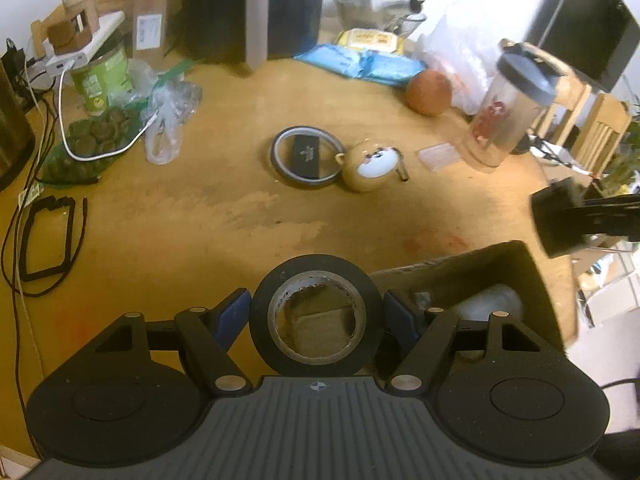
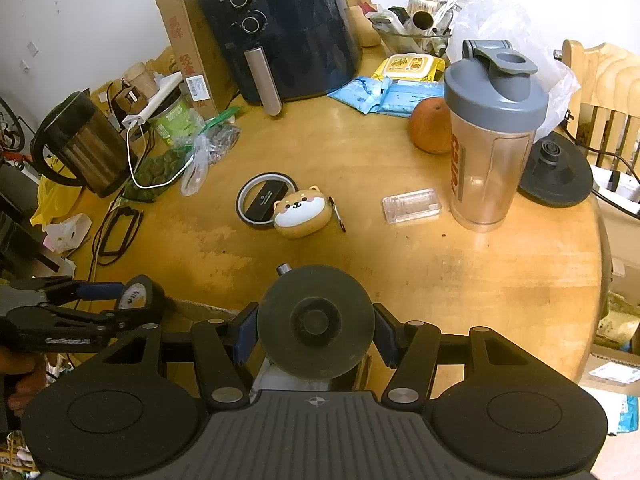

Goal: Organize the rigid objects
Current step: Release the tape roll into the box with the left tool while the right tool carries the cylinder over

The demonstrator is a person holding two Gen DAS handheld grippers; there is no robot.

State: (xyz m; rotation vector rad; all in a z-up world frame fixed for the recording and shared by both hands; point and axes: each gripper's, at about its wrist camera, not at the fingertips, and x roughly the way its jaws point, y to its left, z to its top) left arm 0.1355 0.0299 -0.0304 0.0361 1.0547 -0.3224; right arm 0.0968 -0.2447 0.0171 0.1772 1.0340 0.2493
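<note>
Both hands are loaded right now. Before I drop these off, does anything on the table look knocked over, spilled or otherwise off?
Nothing is spilled or tipped. The shaker bottle stands upright with its lid on. One oddity: a small black box lies inside the thin tape ring, with the dog-face case butted against that ring, so the three may need separating.

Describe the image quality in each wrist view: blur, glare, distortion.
Left wrist view: strong fisheye bending, black corners, blown-out white at upper right, soft focus on the shaker bottle; the black tape roll is sharp. Right wrist view: crisper overall, table edge curved, wall overexposed.
</note>
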